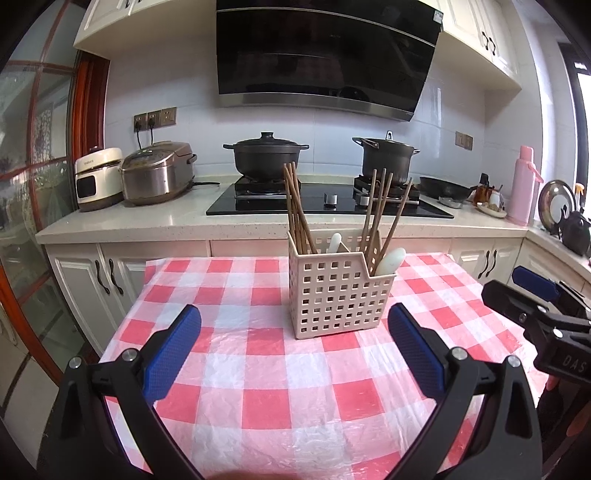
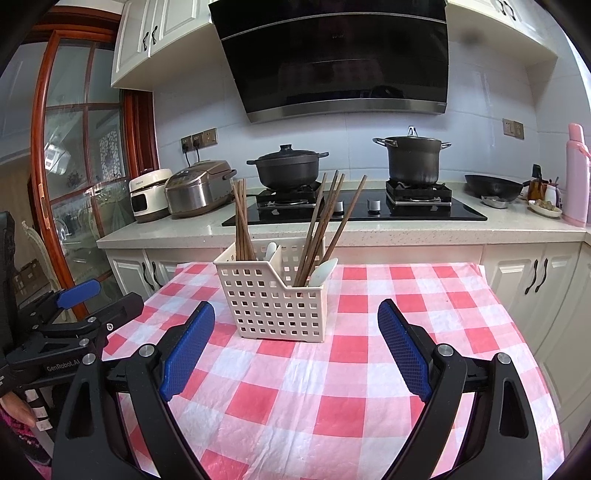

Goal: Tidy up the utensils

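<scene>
Chopsticks point(image 1: 295, 206) stand upright in basket point(image 1: 340, 295) — tips splayed outward.

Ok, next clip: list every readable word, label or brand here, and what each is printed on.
"GenRobot.AI": on the left tool body, in the right wrist view.
"DAS": partial print on the right tool body, cut off at the frame edge.
White cooker front: brand word, too blurred to read.
Range hood sticker: too small to read.
</scene>
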The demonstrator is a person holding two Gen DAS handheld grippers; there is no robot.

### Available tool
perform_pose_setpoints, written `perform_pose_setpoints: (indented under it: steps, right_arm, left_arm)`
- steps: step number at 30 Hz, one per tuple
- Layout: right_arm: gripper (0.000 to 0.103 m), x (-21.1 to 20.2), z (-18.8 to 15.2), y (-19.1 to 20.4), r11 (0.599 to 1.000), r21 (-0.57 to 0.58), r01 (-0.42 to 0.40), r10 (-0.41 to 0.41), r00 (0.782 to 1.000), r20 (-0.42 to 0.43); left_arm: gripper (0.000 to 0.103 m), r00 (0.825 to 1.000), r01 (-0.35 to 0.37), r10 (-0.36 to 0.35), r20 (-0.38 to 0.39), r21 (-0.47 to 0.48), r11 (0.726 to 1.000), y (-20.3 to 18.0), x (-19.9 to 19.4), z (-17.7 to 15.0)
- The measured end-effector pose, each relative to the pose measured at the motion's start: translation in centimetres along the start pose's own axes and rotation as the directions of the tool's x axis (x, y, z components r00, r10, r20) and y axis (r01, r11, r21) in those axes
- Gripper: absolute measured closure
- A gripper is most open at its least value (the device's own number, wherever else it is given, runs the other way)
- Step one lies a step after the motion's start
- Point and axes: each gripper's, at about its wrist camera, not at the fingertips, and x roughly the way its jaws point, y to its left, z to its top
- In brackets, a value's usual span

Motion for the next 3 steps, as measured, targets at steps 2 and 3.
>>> perform_pose_setpoints:
  steps: [2,3]
  right_arm:
    - [0.019,-0.33,0.01,-0.09,1.000,0.002,0.003,-0.003,1.000,0.005]
    - [0.019,-0.51,0.00,-0.13,1.000,0.002,0.005,-0.005,1.000,0.006]
  left_arm:
    - [0.005,1.000,-0.001,0.001,0.000,-0.001,1.000,0.09,-0.17,0.16]
    - [0.005,1.000,0.000,0.000,0.001,-0.002,1.000,0.08,-0.31,0.18]
